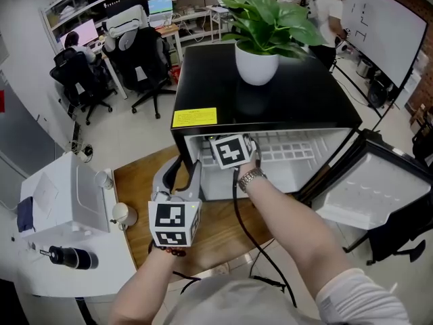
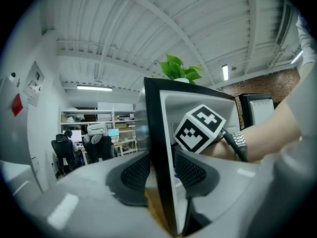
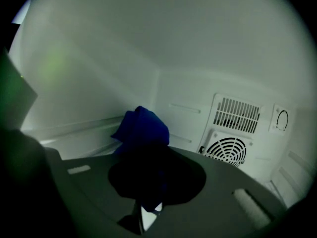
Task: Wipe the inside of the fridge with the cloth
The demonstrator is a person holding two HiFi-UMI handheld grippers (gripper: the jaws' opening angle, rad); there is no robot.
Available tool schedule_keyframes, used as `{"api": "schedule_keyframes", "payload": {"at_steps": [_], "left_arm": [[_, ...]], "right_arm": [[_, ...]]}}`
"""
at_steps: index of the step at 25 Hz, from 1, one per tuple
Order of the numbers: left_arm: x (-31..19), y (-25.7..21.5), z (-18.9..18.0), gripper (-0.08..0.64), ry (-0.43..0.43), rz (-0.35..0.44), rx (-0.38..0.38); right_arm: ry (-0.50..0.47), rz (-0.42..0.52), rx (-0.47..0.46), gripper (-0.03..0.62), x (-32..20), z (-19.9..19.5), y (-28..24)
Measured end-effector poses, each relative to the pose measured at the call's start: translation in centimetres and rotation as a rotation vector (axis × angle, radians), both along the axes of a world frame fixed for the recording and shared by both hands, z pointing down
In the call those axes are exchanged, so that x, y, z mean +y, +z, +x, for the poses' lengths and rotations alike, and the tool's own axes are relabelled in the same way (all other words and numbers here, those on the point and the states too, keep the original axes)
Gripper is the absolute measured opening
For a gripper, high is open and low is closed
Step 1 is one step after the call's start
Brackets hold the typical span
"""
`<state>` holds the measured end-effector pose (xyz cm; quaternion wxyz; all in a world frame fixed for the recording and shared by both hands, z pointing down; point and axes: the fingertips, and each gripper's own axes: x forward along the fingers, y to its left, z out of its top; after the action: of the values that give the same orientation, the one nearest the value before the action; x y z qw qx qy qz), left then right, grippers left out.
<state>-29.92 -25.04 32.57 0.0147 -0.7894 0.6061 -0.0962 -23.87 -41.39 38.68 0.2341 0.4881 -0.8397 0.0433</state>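
Note:
A black mini fridge [image 1: 270,93] stands open, its door [image 1: 369,195] swung out to the right. My left gripper [image 2: 161,170] has one jaw on each side of the fridge's left side wall [image 2: 156,133], and both pads lie against it. In the head view this left gripper [image 1: 186,171] sits at the front left corner of the fridge. My right gripper [image 3: 148,155] is inside the white compartment, shut on a dark blue cloth [image 3: 142,125] that bunches up beyond the fingertips. In the head view only its marker cube [image 1: 230,151] and my forearm show at the opening.
A potted plant [image 1: 260,39] stands on the fridge top. Vent grilles [image 3: 228,150] are set in the back wall of the compartment. The fridge rests on a wooden table [image 1: 139,188]. At the left stand a white box [image 1: 64,195], a cup [image 1: 122,213] and a black bottle [image 1: 71,257].

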Motion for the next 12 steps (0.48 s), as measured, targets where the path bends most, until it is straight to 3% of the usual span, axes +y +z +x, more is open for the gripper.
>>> {"api": "schedule_keyframes", "payload": {"at_steps": [12], "left_arm": [[-0.1, -0.3, 0.0, 0.15, -0.027, 0.001, 0.019]], "right_arm": [[0.07, -0.018, 0.0, 0.046, -0.6, 5.0, 0.0]]}}
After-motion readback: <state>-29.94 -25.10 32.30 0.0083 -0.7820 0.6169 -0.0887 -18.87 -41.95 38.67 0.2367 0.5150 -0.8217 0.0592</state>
